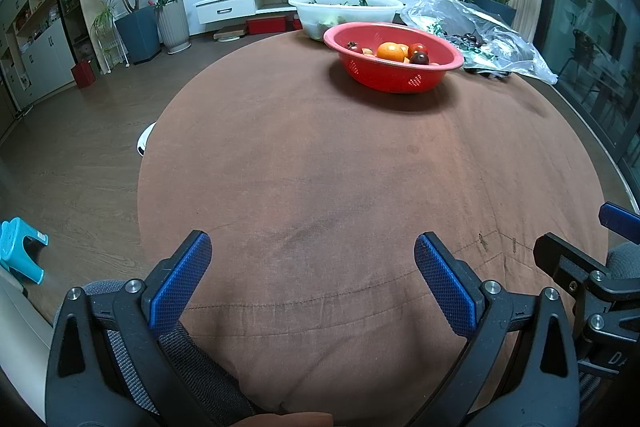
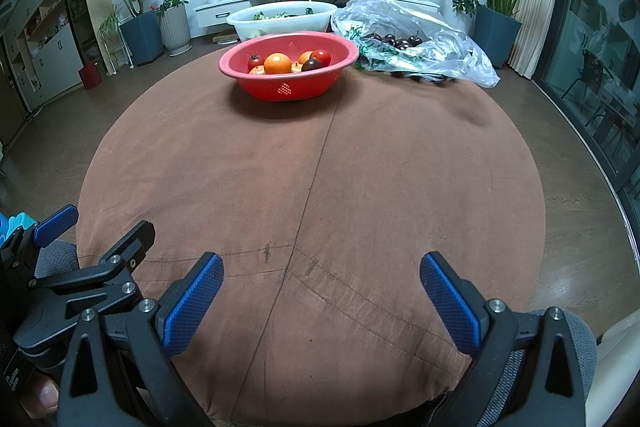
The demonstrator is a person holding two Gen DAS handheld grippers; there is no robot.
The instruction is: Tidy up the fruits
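Jaws wide and empty on both grippers (image 1: 312, 277) (image 2: 322, 301) at the counter's (image 2: 360, 187) near edge, fruit (image 2: 277, 63) sits in the red basket (image 2: 286, 89), cherries (image 2: 394, 41) bagged beside.

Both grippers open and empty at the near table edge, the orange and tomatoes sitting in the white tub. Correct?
Not quite: the orange and tomatoes sit in the red basket, as the right wrist view shows; the white tub is behind it. Both grippers' jaws are open and empty.
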